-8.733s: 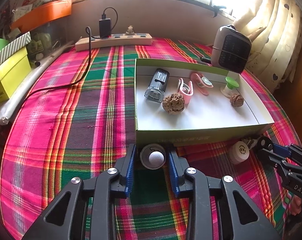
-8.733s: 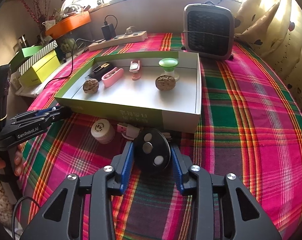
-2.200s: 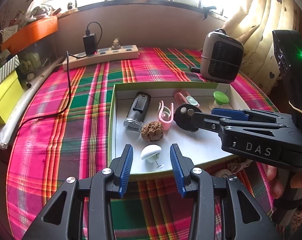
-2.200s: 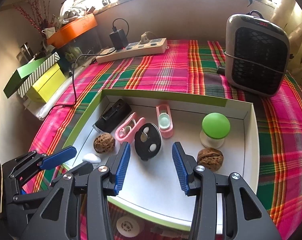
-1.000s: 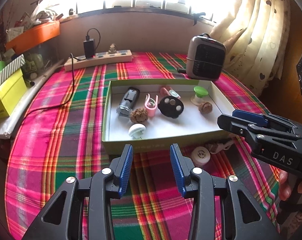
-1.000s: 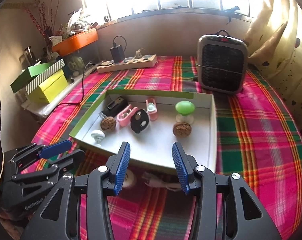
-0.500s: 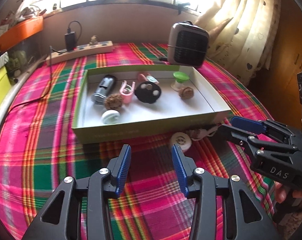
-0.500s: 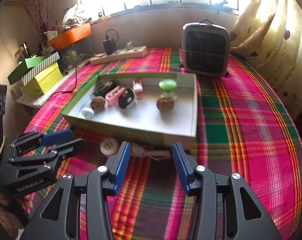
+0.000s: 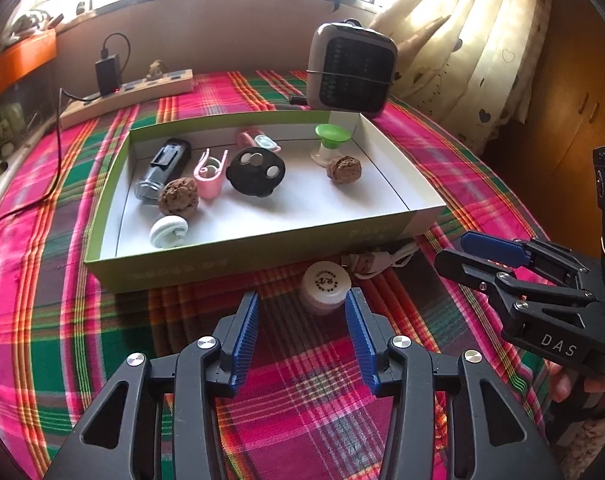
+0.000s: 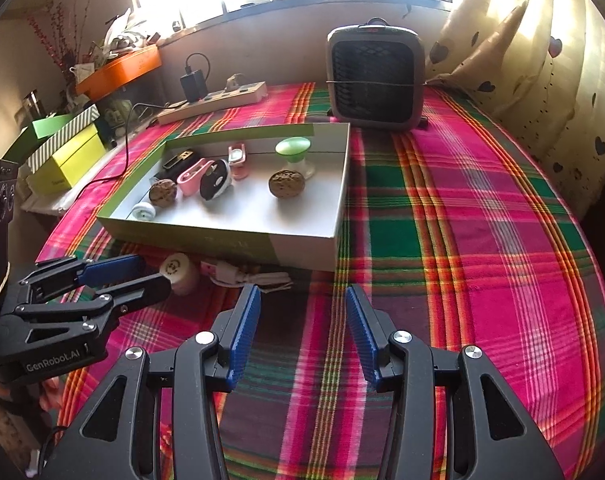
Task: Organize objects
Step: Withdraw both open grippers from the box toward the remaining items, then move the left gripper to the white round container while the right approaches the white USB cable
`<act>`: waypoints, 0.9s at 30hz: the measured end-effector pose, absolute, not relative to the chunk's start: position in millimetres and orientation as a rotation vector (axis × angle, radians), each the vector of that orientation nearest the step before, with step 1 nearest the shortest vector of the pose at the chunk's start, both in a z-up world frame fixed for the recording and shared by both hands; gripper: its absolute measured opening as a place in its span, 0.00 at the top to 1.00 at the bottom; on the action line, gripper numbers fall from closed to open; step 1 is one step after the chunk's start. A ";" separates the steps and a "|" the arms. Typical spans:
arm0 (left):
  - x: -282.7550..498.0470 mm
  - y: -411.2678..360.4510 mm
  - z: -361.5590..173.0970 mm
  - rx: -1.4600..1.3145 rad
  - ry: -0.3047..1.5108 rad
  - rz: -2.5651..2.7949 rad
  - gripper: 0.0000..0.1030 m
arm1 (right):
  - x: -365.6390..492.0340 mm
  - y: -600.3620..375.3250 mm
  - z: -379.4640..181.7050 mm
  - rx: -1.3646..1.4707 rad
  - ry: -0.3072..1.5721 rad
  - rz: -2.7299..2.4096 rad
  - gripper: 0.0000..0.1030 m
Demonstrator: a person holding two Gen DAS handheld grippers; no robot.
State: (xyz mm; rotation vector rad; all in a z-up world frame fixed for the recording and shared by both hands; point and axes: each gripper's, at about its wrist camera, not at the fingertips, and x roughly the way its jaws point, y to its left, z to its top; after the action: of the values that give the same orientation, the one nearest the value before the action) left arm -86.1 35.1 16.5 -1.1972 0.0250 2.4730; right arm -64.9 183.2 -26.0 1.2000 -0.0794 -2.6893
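Lower centre of the left view, left tongs (image 9: 300, 308), empty since dropping the mushroom, widen toward small round white jar (image 9: 325, 282); right tongs (image 10: 300, 306) released.

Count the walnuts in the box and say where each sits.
2. One walnut lies near the box's left end, beside the pink clip; the other walnut sits right, before the green-capped piece.

Plaid-clothed table (image 9: 102, 360) bearing green tray (image 9: 230, 258), white jar (image 9: 325, 286), cable (image 9: 382, 258), heater (image 9: 350, 74), power strip (image 9: 130, 90).
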 end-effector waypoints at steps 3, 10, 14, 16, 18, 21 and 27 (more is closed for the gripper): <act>-90.1 37.0 14.8 -1.207 0.026 2.477 0.59 | -67.1 183.6 -27.3 1.202 -0.080 -2.683 0.55; -94.4 40.5 13.4 -1.213 0.049 2.493 0.59 | -75.5 184.9 -31.2 1.208 -0.103 -2.649 0.55; -97.7 37.8 11.4 -1.226 0.034 2.501 0.59 | -81.9 182.8 -34.1 1.222 -0.107 -2.612 0.55; -98.3 37.5 10.8 -1.224 0.027 2.501 0.59 | -83.5 181.7 -35.0 1.226 -0.099 -2.605 0.55; -98.7 37.3 10.8 -1.222 0.026 2.500 0.59 | -84.7 180.4 -35.6 1.228 -0.096 -2.598 0.55; -100.4 37.0 10.2 -1.221 0.025 2.501 0.59 | -85.8 178.0 -35.9 1.231 -0.085 -2.590 0.55; -104.2 37.7 10.7 -1.246 0.004 2.504 0.59 | -87.7 175.8 -36.1 1.232 -0.073 -2.586 0.55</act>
State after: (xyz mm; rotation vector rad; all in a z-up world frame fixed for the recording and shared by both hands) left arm -104.2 37.7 10.7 -1.2460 0.0045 2.5039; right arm -87.7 175.8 -36.1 1.2322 -0.0731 -2.5855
